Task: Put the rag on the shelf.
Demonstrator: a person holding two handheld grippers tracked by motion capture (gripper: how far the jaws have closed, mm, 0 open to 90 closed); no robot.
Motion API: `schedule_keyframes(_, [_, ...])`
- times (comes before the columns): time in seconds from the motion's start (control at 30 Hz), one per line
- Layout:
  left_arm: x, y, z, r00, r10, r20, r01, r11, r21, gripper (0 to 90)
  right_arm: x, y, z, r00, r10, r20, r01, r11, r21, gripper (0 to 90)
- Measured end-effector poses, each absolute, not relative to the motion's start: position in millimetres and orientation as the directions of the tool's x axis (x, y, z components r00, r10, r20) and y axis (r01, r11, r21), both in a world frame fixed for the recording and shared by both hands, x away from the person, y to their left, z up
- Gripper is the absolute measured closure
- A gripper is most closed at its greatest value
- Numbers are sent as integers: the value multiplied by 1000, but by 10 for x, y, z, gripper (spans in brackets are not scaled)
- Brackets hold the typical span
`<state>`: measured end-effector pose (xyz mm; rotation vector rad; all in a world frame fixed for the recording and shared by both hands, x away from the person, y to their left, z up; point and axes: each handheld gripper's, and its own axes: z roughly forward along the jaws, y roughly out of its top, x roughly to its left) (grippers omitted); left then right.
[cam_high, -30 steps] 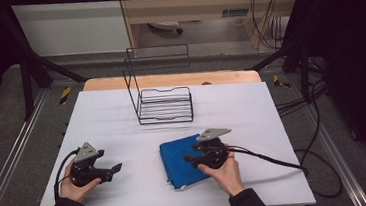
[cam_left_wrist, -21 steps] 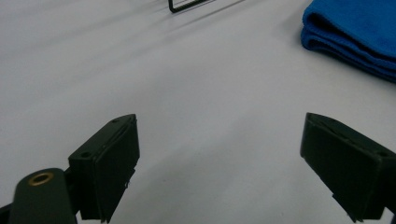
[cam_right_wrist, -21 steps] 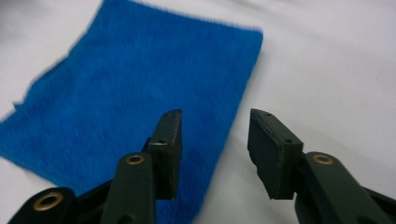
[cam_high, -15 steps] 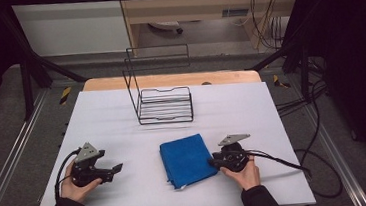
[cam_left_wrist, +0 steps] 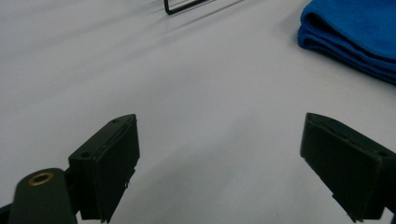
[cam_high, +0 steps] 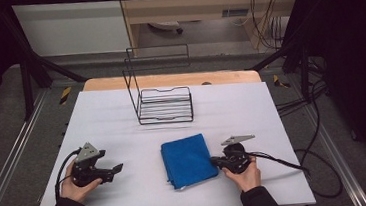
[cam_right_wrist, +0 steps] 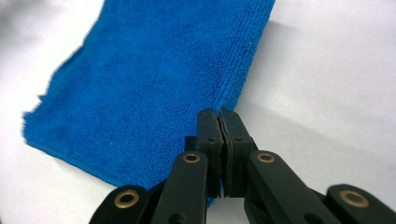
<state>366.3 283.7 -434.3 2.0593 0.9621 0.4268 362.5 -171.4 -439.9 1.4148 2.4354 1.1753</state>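
Note:
A folded blue cloth (cam_high: 188, 160) lies flat on the white table (cam_high: 246, 107), front of centre. My right gripper (cam_high: 214, 161) rests at the cloth's right edge, held by a hand. In the right gripper view its jaws are pressed together, the right gripper's tip (cam_right_wrist: 219, 116) meets the cloth (cam_right_wrist: 154, 84) at its folded edge, and no fabric shows between them. My left gripper (cam_high: 118, 167) lies on the table at the front left, jaws wide apart. In the left gripper view, bare table shows between the left gripper (cam_left_wrist: 219, 158) jaws, and the cloth (cam_left_wrist: 355, 32) lies off at the upper right.
A black wire rack (cam_high: 163, 102) with a tall back frame stands at the table's middle rear; its base corner (cam_left_wrist: 180, 5) shows in the left gripper view. Cables trail from the right gripper toward the table's right edge. A wooden strip runs along the table's far edge.
My right gripper has slid right, from on top of the cloth to its right edge, then settled there. The left gripper and the cloth have stayed put.

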Motion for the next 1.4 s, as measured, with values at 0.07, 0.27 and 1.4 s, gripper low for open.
schedule_keyframes(0.07, [3661, 2834, -4342, 654, 756, -32, 484, -386, 785, 120, 3565, -1723, -4359, -546, 786, 289, 711, 252, 656, 887])
schedule_keyframes(0.27, [3658, 2821, -4343, 655, 755, -33, 485, -386, 785, 120, 3485, -1730, -4363, -517, 808, 283, 729, 243, 640, 886])
schedule_keyframes(1.4, [3753, 2292, -4159, 667, 744, -30, 485, -403, 776, 99, 3720, -2155, -4316, -628, 754, 191, 520, 224, 825, 57])
